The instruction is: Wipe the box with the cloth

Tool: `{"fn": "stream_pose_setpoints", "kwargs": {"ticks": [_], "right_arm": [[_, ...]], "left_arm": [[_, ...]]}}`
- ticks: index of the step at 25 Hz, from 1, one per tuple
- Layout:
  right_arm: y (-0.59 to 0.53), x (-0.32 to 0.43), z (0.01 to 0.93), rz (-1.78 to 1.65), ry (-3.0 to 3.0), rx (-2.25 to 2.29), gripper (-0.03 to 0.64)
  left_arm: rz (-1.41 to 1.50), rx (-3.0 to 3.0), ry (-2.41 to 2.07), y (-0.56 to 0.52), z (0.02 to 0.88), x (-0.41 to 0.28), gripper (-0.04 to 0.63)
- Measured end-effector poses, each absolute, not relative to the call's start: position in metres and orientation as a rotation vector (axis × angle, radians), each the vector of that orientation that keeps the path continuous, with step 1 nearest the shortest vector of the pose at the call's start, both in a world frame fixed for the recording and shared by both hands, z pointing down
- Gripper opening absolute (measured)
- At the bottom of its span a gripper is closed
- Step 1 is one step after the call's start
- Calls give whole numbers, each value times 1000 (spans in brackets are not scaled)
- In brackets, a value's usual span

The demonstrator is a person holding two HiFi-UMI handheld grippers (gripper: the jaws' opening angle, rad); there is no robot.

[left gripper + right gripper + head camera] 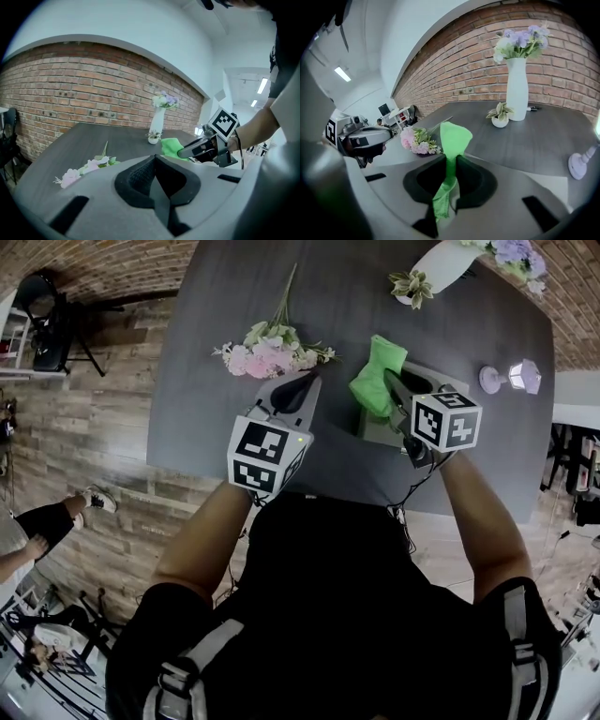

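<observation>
A bright green cloth (pixel 378 377) hangs bunched from my right gripper (pixel 390 381), which is shut on it; in the right gripper view the cloth (pixel 454 136) sticks up past the closed jaws of the right gripper (pixel 451 161). Under that gripper a grey box (pixel 373 430) rests on the dark table (pixel 225 418), mostly hidden by gripper and cloth. My left gripper (pixel 307 382) hovers just left of the box, shut with nothing in it; the left gripper (pixel 155 160) shows closed pads, with the cloth (pixel 171 146) to its right.
A bunch of pink and white flowers (pixel 272 352) lies left of the box. At the far edge stand a white vase (pixel 441 263) and a small potted plant (pixel 412 287); a small lamp (pixel 511 378) sits at right. A seated person's shoe (pixel 94 498) shows on the floor.
</observation>
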State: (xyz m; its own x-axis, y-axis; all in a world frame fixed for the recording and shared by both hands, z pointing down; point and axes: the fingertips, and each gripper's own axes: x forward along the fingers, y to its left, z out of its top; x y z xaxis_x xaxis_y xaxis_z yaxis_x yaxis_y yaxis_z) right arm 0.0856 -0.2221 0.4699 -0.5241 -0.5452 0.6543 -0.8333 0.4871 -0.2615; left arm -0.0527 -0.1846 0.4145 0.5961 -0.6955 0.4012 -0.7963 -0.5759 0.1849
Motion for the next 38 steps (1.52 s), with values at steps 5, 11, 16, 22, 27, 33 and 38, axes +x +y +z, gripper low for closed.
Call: {"fn": "stream_pose_setpoints", "kwargs": {"ticks": [5, 11, 16, 22, 27, 33, 38], "right_arm": [[-225, 126, 472, 799, -2227, 1188, 55], [-223, 188, 473, 812, -2176, 1300, 55], [-217, 244, 475, 807, -2121, 1401, 55], [-208, 305, 476, 806, -2055, 1522, 55], [-195, 343, 476, 799, -2002, 1593, 55], [-187, 362, 463, 786, -1988, 1654, 55], [-191, 341, 430, 750, -2071, 1673, 55]], "left_arm": [[443, 2498, -1182, -185, 417, -24, 9], [480, 2517, -1144, -180, 419, 9, 9], [499, 2555, -1110, -175, 414, 38, 9], [530, 2576, -1072, -164, 416, 63, 9], [539, 2590, -1051, -156, 414, 76, 9], [535, 2603, -1046, -150, 410, 76, 9], [515, 2597, -1070, -145, 407, 58, 9]]}}
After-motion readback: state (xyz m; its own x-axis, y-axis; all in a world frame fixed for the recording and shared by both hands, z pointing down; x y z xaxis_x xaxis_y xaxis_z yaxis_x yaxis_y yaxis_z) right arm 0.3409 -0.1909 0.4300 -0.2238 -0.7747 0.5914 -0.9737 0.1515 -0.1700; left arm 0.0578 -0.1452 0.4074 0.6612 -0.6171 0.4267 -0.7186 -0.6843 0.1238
